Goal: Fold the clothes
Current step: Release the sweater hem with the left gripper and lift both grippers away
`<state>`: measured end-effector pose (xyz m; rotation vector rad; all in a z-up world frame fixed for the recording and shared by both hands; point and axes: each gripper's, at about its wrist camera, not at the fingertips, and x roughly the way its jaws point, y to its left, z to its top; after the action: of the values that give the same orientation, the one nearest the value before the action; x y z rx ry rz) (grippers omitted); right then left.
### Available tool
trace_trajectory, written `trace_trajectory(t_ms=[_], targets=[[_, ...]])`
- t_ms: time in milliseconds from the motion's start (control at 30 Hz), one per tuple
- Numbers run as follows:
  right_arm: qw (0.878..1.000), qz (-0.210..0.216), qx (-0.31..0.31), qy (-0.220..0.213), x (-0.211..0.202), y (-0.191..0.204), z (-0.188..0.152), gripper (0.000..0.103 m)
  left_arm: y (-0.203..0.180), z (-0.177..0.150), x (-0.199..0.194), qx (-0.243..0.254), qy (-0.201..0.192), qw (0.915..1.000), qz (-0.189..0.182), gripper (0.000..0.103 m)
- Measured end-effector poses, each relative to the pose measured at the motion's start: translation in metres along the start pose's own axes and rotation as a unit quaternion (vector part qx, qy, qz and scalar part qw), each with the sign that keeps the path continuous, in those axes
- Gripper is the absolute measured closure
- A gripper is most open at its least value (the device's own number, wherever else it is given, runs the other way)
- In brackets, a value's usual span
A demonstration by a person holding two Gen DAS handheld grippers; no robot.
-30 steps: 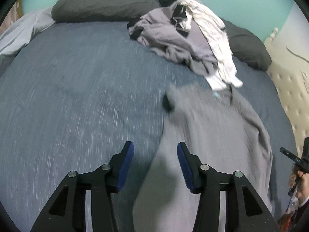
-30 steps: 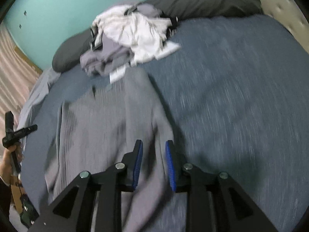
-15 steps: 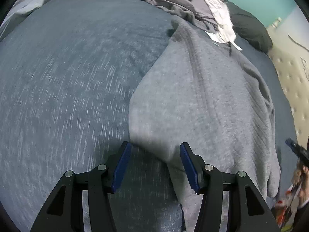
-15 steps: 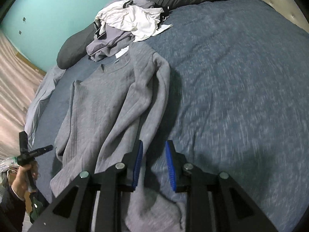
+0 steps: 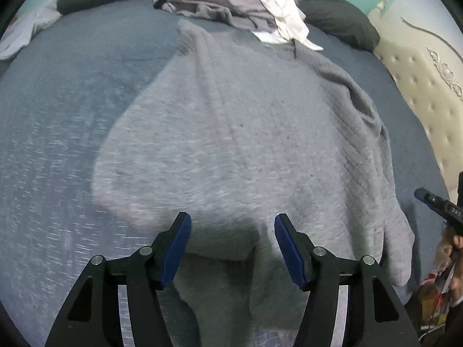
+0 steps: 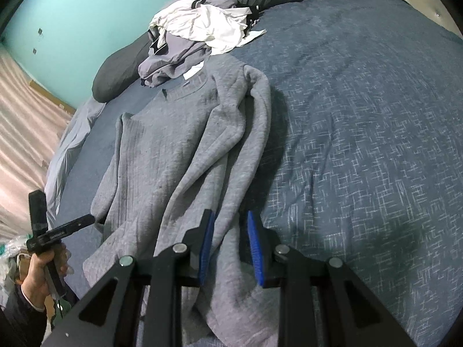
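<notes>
A grey sweater (image 5: 246,133) lies spread on the blue bedspread (image 5: 58,115), collar toward the pillows. One sleeve (image 6: 243,133) is folded in over its body. My left gripper (image 5: 233,231) hovers low over the sweater's bottom edge; its jaws are opening, the pads touch nothing, and cloth lies beneath the gap. A hand holds the same gripper (image 6: 58,228) at the left of the right wrist view. My right gripper (image 6: 230,245) stands narrowly open over the folded sleeve's lower end, with the cloth showing between its pads but not pinched. It also shows as a dark tip (image 5: 437,202) at the right edge.
A pile of grey and white clothes (image 6: 202,31) sits by the dark pillows (image 5: 332,17) at the head of the bed. A cream tufted headboard (image 5: 419,86) runs along the right. The bed's edge and clutter (image 6: 11,254) lie at the near left.
My left gripper slid from the sweater's left edge onto its lower part, sank closer, and its jaws widened slightly. The right gripper drew back along the sleeve, then held still.
</notes>
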<state>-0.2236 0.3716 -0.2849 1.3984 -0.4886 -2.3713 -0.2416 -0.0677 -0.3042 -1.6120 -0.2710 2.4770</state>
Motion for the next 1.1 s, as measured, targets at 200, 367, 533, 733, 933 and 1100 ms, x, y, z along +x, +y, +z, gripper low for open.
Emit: trace_trajectory(t_ms=[200, 367, 533, 733, 933, 1100], targets=[[1.0, 0.003, 0.013, -0.008, -0.007, -0.011, -0.002, 0.079, 0.008, 0.0, 0.013, 0.017, 0.019, 0.9992, 0.032, 0.091], [1.0, 0.002, 0.03, -0.011, -0.009, -0.021, -0.003, 0.079, 0.02, -0.001, 0.002, 0.027, 0.011, 0.9987, 0.042, 0.098], [0.999, 0.002, 0.038, -0.012, -0.011, -0.026, -0.003, 0.079, 0.036, 0.008, -0.024, 0.04, -0.006, 0.9978, 0.053, 0.098], [0.999, 0.0, 0.031, -0.014, -0.014, -0.021, -0.002, 0.079, 0.088, 0.022, -0.084, 0.021, -0.05, 0.995, 0.084, 0.098], [1.0, -0.002, 0.028, -0.013, -0.01, -0.014, 0.001, 0.079, 0.15, 0.025, -0.113, -0.031, -0.061, 0.992, 0.106, 0.098], [1.0, -0.006, 0.014, -0.006, -0.004, 0.0, 0.0, 0.079, 0.2, 0.012, -0.101, -0.067, -0.045, 0.9895, 0.12, 0.098]])
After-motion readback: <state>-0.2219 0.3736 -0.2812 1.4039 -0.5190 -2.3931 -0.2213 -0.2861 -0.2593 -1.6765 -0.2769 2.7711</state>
